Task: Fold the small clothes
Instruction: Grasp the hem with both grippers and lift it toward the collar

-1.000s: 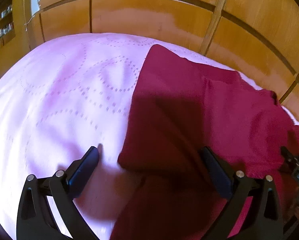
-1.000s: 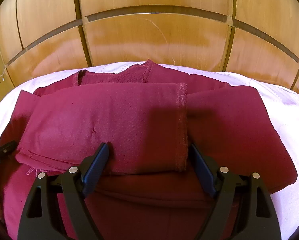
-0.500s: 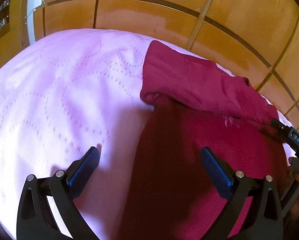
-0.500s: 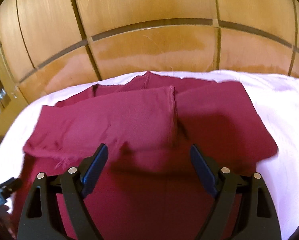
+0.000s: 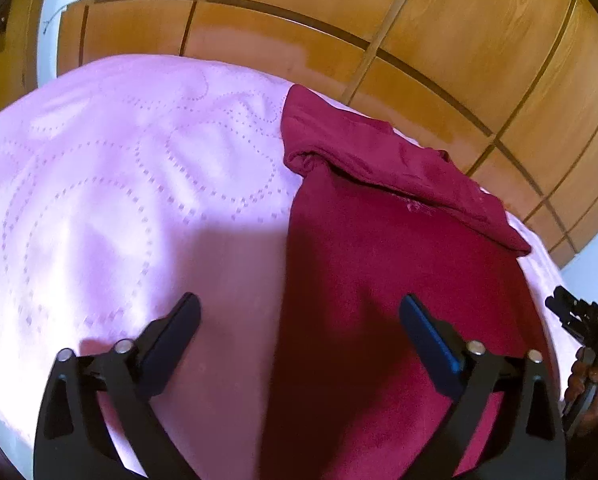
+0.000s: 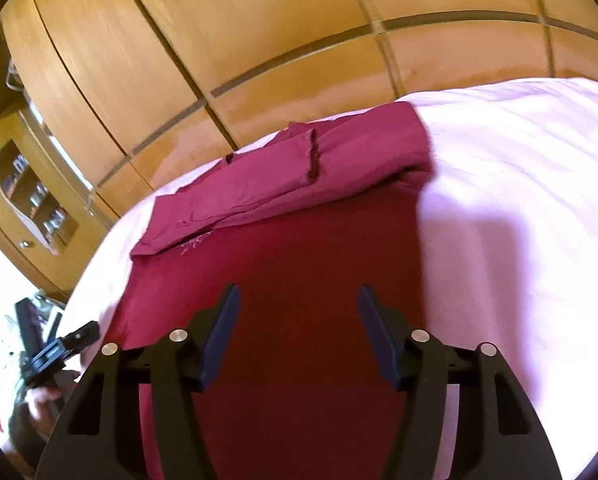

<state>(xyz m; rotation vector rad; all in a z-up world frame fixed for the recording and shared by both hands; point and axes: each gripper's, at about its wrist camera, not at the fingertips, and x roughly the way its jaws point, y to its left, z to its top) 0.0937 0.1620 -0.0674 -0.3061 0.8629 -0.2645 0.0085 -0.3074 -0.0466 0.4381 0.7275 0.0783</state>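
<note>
A dark red garment (image 5: 399, 264) lies flat on a pink quilted bed cover (image 5: 119, 200), with its sleeves folded across the far end (image 5: 379, 160). It also shows in the right wrist view (image 6: 299, 248), its folded sleeves at the far end (image 6: 299, 168). My left gripper (image 5: 299, 312) is open and empty above the garment's left edge. My right gripper (image 6: 299, 304) is open and empty above the garment's near part. The other gripper shows at the right edge of the left wrist view (image 5: 583, 316) and at the lower left of the right wrist view (image 6: 59, 348).
A wooden panelled wardrobe (image 5: 379, 20) stands right behind the bed, also in the right wrist view (image 6: 259, 40). A wooden cabinet with a glass shelf (image 6: 31, 184) stands at far left. The bed cover extends to the right (image 6: 519, 200).
Both grippers have pulled back toward the near end of the garment and tilted outward. The folded sleeves now lie farther away. Both stay open.
</note>
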